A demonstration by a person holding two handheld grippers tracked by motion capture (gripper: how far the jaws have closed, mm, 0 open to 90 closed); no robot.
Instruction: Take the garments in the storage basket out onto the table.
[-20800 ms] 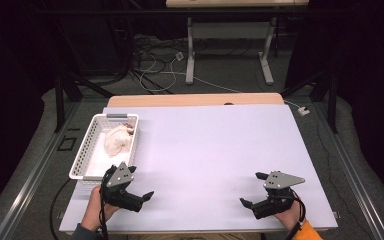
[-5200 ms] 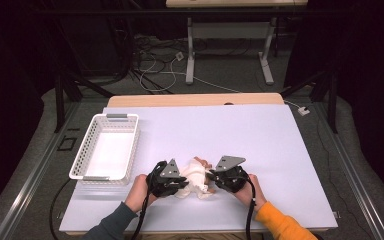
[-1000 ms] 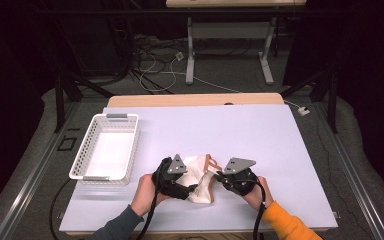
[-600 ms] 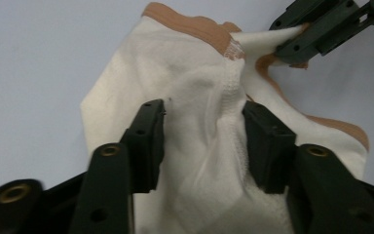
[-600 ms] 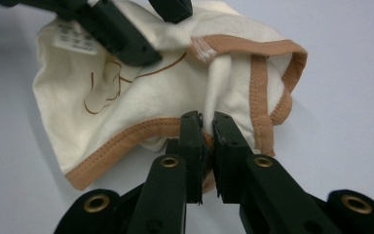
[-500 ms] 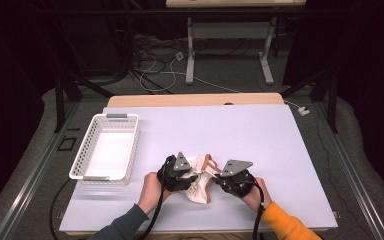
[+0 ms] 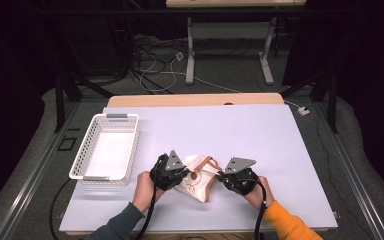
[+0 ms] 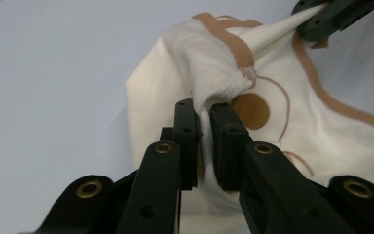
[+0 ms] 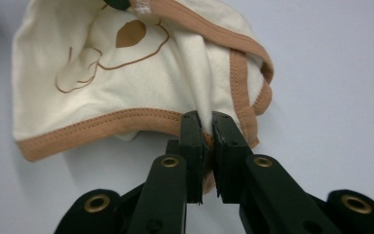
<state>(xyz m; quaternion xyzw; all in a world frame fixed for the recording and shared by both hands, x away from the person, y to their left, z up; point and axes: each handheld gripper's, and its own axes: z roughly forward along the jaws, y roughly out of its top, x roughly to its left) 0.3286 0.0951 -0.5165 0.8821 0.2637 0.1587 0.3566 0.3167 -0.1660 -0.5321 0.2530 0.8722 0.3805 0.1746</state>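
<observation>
Cream garment (image 7: pixel 196 179) out of basket (image 7: pixel 87 150), bunched on table's near centre. Left gripper (image 7: pixel 176 172) jaws just closed, pinching cloth at its nine o'clock; right gripper (image 7: pixel 228 179) pinching brown-trimmed edge at three (spreading or folding likely unfinished).

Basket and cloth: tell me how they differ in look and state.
The basket is white, stiff, pierced with holes, and stands alone at the table's left; the cloth is cream with brown trim, soft and crumpled. Nothing touches the basket; the left gripper and right gripper both pinch the cloth. Both rest on the table.
</observation>
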